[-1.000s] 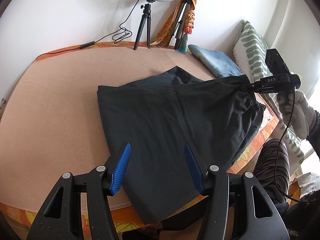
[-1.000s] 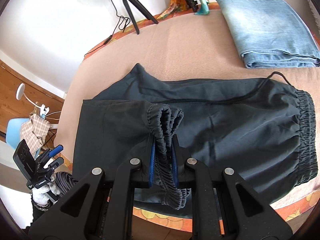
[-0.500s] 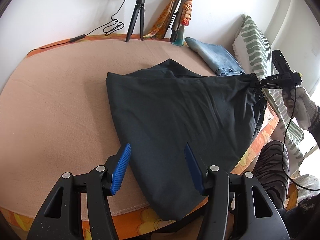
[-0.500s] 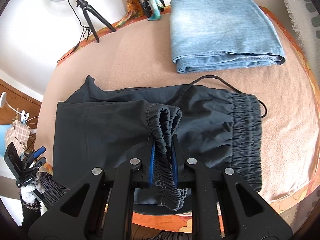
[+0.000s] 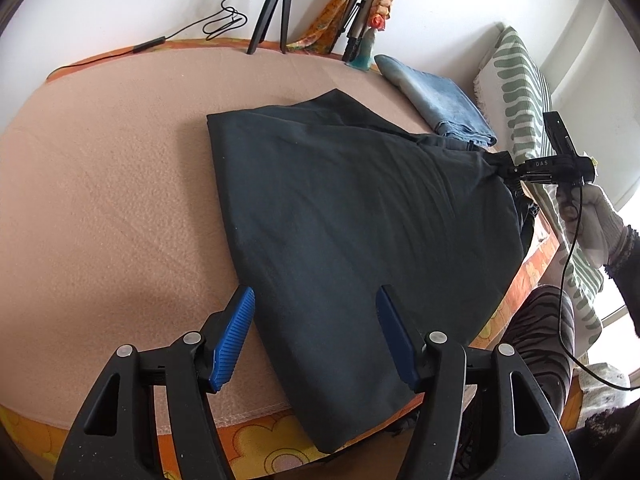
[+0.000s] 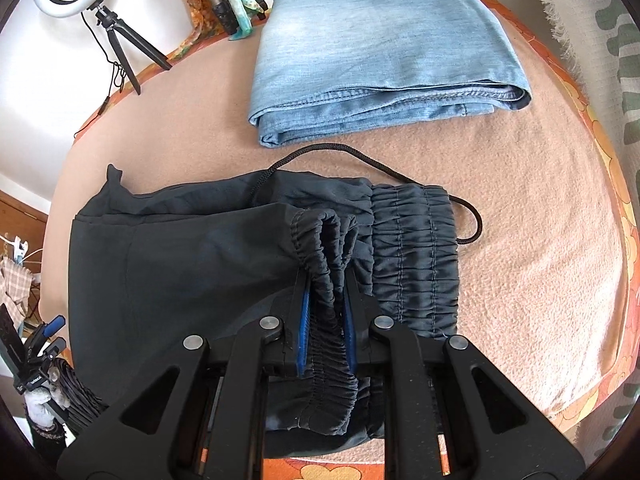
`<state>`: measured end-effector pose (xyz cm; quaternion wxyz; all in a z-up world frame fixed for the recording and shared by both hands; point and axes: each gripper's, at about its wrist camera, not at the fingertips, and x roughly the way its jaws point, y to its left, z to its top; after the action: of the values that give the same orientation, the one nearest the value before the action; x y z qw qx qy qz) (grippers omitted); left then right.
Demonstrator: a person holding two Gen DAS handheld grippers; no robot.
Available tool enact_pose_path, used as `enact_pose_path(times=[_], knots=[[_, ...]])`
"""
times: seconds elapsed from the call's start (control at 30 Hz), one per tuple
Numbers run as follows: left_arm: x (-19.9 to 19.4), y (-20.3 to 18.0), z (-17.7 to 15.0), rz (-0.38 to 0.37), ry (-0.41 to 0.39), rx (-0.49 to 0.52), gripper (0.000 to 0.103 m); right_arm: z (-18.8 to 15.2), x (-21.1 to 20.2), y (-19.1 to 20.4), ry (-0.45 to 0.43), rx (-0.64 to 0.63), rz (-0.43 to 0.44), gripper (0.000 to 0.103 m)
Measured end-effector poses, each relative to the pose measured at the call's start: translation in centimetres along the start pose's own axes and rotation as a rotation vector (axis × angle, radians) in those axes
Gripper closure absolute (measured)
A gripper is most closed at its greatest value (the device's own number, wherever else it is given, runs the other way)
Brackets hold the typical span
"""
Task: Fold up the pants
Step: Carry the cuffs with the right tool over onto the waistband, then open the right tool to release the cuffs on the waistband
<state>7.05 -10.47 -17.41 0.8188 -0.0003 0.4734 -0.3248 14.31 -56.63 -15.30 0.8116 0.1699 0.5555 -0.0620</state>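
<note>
Right gripper (image 6: 324, 320) clamped on bunched elastic cuffs of the dark pants (image 5: 360, 216), mid-fold, carrying them over the waistband (image 6: 416, 256) near the bed's (image 5: 100, 168) front edge. Left gripper (image 5: 316, 336) spread apart, holding nothing, hovering over the folded end. Next up, probably: lay cuffs flush on waistband, then release.

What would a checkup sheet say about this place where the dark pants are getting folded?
Surface: peach blanket over an orange flowered cover.
Job's things: dark pants lie folded over, one end hanging off the near edge; drawstring trails onto the blanket.
Clutter: folded blue jeans beyond the pants, apart from them.
Grippers: left tool is open above the pants, holding nothing; right tool is shut on an elastic band of the pants.
Cables: black cord by the wall; another hangs from the right tool.
Surroundings: ring light on a tripod, striped pillow, white wall.
</note>
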Motion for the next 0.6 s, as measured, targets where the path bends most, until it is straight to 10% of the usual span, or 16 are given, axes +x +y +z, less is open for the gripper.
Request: enact_pose_path(times=[0.43, 0.6], knots=[[0.0, 0.3, -1.0, -0.027, 0.011, -0.039, 0.041, -4.4, -3.1, -3.3, 0.006, 0.107, 0.191, 0.062], [0.0, 0.6, -1.3, -0.02, 0.009, -0.066, 0.041, -6.5, -2.6, -2.2, 0.025, -0.004, 0.023, 0.071]])
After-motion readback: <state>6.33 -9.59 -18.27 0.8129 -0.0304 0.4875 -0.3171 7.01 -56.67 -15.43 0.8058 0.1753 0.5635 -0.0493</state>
